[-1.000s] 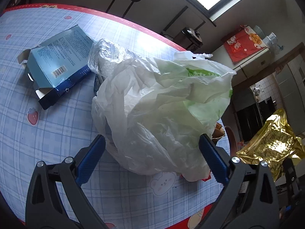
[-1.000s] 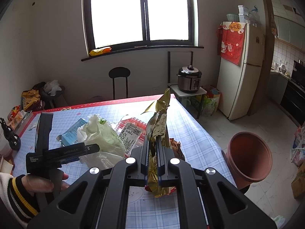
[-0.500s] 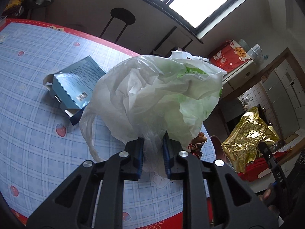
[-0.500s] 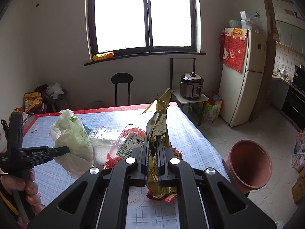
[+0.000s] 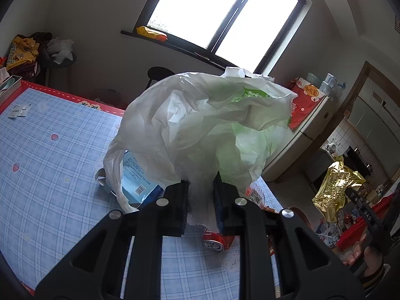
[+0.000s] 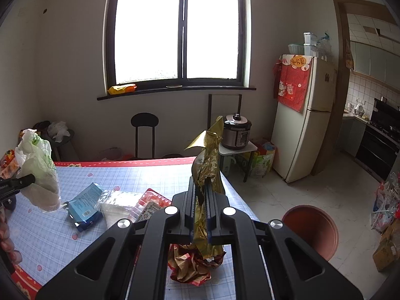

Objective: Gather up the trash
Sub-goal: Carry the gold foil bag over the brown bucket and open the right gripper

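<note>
Your left tool (image 5: 200, 195) was clamped on the gathered neck of a white plastic bag (image 5: 200, 130) with green print, and the bag hung clear above the worktop (image 5: 50, 165). Your right tool (image 6: 200, 200) was closed tight on a crumpled gold foil wrapper (image 6: 208, 160), which stood up between its two fingers.

Just under the right tool, a red and gold crumpled wrapper (image 6: 190, 265) lay on the blue checked cloth near the edge. A red drink can (image 5: 215, 241) lay on its side below the left tool; its writing could not be read. A little further, a light blue carton (image 6: 85, 203) lay flat with a barcode on it and small lines of text too fine to read. Beside it were a clear plastic bag (image 6: 117, 203) and a red tray with a white printed label (image 6: 150, 206), also not readable.

On the floor to the right of the worktop stood a brown round bin (image 6: 310, 230). Far behind, a white fridge (image 6: 307, 125) carried a red cloth with an orange sign in Chinese characters and cat figures.
</note>
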A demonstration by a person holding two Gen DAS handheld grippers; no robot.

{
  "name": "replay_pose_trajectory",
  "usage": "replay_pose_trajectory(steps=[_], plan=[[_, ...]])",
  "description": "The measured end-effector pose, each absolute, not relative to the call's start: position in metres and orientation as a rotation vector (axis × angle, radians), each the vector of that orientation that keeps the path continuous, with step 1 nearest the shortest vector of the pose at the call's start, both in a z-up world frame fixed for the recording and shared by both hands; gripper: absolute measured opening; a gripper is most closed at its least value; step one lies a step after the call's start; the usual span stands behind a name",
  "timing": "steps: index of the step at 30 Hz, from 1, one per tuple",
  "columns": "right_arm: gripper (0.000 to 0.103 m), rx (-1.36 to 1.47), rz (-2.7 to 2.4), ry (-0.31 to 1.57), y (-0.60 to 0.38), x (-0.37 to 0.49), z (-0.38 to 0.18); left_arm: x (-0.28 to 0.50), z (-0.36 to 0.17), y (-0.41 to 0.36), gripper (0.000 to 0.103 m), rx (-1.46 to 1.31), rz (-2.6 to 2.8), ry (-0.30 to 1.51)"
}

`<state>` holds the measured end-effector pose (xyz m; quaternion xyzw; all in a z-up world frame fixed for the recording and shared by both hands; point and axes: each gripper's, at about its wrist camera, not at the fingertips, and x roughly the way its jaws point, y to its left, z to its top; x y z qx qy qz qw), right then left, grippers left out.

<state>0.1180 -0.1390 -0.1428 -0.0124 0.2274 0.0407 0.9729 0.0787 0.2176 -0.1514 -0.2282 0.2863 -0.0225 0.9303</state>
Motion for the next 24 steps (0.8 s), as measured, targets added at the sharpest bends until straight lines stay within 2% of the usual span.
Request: replay_pose_trajectory(steps=[7, 17, 24], plan=[[0.007, 0.039, 0.001, 0.498, -0.236, 0.145, -0.16, 0.075, -0.138, 0.175, 0.021, -0.433, 0.0, 0.562], [0.007, 0.119, -0.129, 0.61, -0.408, 0.193, -0.193, 0.075, -0.11, 0.073, 0.021, -0.443, 0.071, 0.537], [0.008, 0.164, -0.109, 0.634, -0.459, 0.217, -0.206, 0.077, -0.102, 0.012, 0.021, -0.403, 0.055, 0.554]])
